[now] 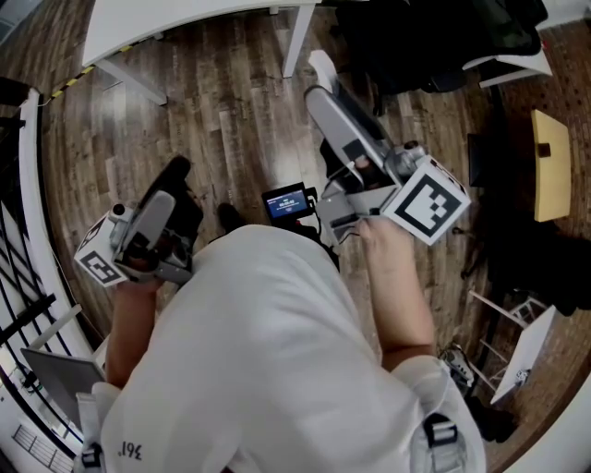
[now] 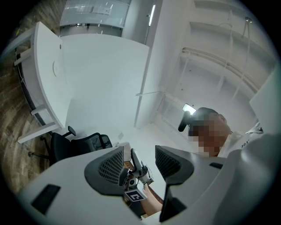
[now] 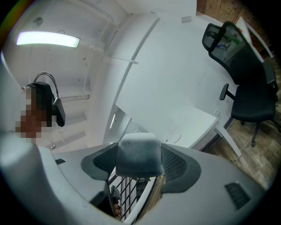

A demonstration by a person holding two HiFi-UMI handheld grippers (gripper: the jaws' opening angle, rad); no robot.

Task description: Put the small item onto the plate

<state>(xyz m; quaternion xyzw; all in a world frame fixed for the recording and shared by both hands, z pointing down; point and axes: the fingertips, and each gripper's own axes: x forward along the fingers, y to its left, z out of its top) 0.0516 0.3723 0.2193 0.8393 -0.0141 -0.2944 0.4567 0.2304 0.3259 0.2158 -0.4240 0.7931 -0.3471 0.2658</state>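
Both grippers are held up in front of the person's chest, away from any table. My right gripper [image 1: 321,81] [image 3: 138,160] is shut on a small grey block [image 3: 138,154], which fills the gap between its jaws; the block shows as a pale piece [image 1: 322,66] at the gripper's tip in the head view. My left gripper [image 1: 175,174] [image 2: 138,163] is open with nothing between its jaws; through the gap I see the right gripper's marker cube [image 2: 135,196]. No plate shows in any view.
A white table [image 1: 185,23] stands at the far side over a wooden floor [image 1: 222,111]. A black railing [image 1: 28,305] runs at the left. Black office chairs [image 3: 241,88] [image 2: 79,145] stand beside white desks [image 3: 197,123]. A small lit screen [image 1: 286,201] sits at the person's chest.
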